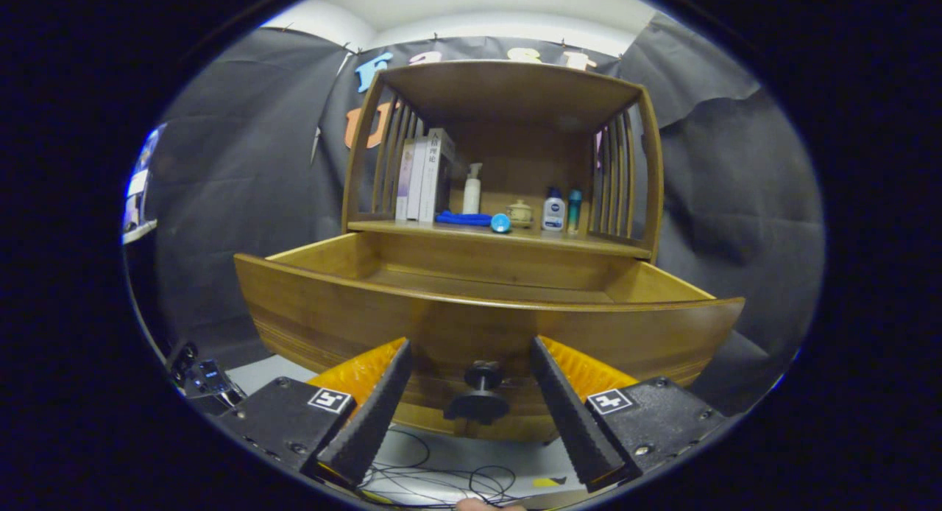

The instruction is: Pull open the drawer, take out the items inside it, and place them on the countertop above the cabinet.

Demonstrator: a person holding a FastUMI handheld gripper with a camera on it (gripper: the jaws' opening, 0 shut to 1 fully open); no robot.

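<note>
Gripper (471,382) spread wide, nothing held, two black ridged fingers (372,415) flanking small black round knob (478,400) without touching. Curved-front wooden drawer (412,334) stood pulled open, probably so contents could be reached; inside floor mostly hidden behind front panel, items not visible. On wooden countertop shelf (574,240) above, left to right: three upright books (423,176), blue cloth (462,218), one white pump bottle (472,191), one small pale pot (520,212), two small bottles (553,210).

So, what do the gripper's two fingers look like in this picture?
The gripper has two black wedge-shaped fingers with ribbed inner faces and orange ribbed backs. Each sits on a black block fixed with screws and bearing a small square black-and-white marker.
</note>
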